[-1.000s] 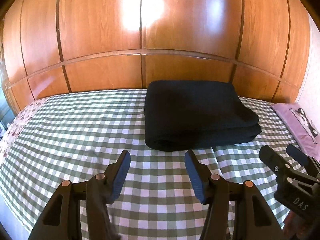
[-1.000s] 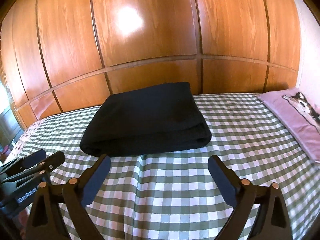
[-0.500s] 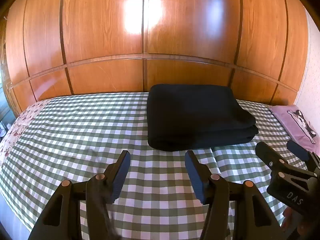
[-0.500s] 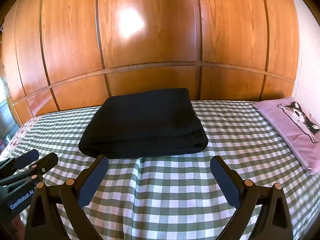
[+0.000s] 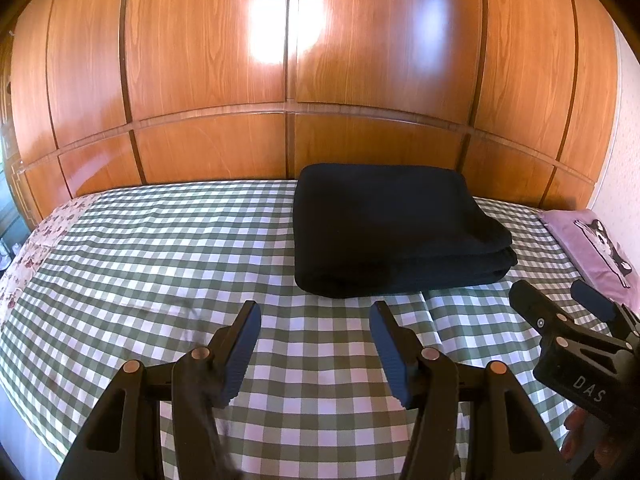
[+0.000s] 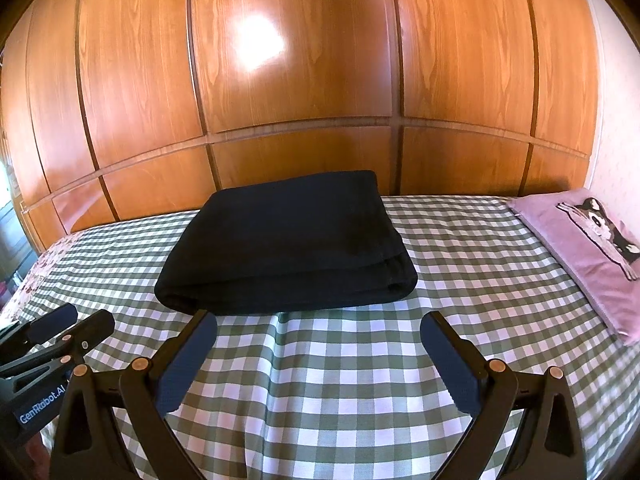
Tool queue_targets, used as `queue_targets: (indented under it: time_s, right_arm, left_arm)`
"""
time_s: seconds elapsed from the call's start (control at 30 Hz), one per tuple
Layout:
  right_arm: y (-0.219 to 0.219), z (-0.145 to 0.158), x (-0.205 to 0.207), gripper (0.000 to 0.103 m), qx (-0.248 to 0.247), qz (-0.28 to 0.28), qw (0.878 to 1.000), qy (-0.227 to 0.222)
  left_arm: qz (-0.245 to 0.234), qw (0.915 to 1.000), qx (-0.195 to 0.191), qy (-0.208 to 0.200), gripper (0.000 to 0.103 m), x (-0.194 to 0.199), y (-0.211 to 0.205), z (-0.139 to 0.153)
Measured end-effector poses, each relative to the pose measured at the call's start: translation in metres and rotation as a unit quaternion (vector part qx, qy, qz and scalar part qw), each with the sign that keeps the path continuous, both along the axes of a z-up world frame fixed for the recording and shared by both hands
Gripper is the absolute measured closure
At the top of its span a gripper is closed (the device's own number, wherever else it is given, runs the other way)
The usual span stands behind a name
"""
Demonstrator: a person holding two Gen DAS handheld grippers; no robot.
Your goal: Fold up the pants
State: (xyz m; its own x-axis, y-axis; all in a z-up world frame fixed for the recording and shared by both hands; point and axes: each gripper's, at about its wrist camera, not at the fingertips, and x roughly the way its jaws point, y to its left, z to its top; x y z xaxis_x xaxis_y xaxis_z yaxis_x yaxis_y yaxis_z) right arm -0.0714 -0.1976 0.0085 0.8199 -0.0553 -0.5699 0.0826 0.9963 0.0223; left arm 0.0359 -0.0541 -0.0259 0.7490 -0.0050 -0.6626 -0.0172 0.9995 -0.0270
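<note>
The black pants (image 6: 286, 246) lie folded at the far middle of the checked bedspread (image 6: 360, 380), before the wooden wardrobe (image 6: 280, 80). A purple pillow (image 6: 592, 248) lies far right. The left gripper (image 5: 315, 344) and right gripper (image 6: 318, 360) hover near, jaws wide, holding nothing.

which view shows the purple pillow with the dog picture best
The right wrist view. There the purple pillow lies at the right edge of the checked bedspread with its dog print plain and nothing in front. The left wrist view squeezes the pillow into the corner, partly behind the right gripper.
</note>
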Motion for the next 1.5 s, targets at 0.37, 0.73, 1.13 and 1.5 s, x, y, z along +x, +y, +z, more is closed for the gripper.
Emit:
queue_targets:
  time_s: [0.37,0.73,1.13,1.5]
  right_arm:
    - [0.002,-0.0011,-0.0002,0.001,0.002,-0.003,1.0,0.002]
    - [0.002,-0.0035,0.0014,0.001,0.004,-0.001,1.0,0.007]
    - [0.0016,-0.0061,0.0031,0.001,0.007,0.0,1.0,0.014]
    - [0.001,-0.0086,0.0044,0.001,0.01,0.0,1.0,0.019]
  left_arm:
    - [0.016,0.9998,0.013,0.005,0.045,0.0005,0.0,-0.0004]
    - [0.01,0.9998,0.008,0.012,0.045,0.0016,0.0005,-0.0035]
    - [0.009,0.9996,0.012,0.026,0.046,0.0026,-0.0001,-0.005]
    - [0.01,0.9996,0.012,0.023,0.045,0.0013,-0.0021,-0.0066]
